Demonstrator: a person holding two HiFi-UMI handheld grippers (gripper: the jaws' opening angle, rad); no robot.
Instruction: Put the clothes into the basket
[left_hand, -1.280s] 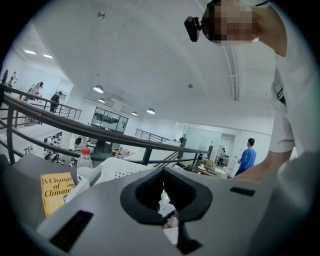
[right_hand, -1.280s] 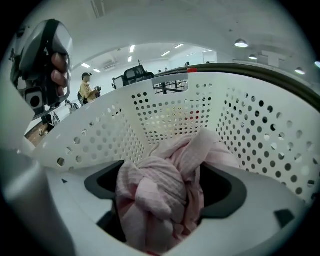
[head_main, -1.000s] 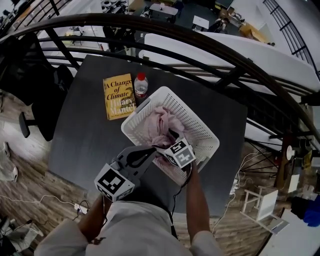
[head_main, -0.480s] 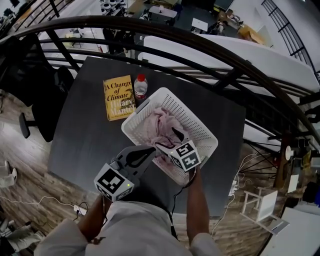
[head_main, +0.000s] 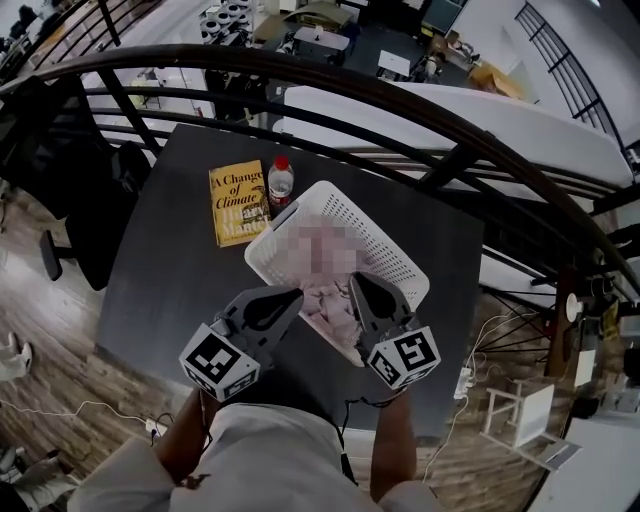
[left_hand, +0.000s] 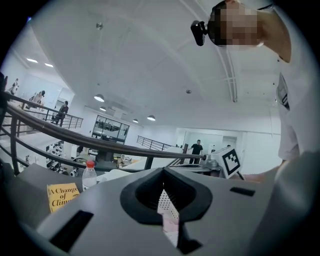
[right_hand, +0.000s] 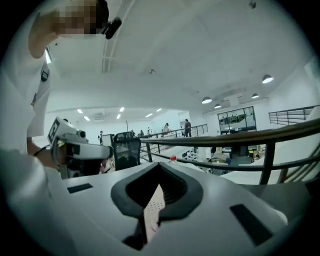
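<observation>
The basket (head_main: 390, 245) is white, dotted with small holes; the clothes (head_main: 335, 308) are pale pink. The book (head_main: 237, 203) is yellow with dark lettering, the bottle (head_main: 281, 184) clear with a red cap, the counter (head_main: 165, 270) dark grey, the floor (head_main: 60, 350) brown wood-grain.

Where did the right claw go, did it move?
Yes. The right claw came back toward the person: its marker cube, earlier over the basket, is now outside the near rim. Its jaws just closed, empty.
</observation>
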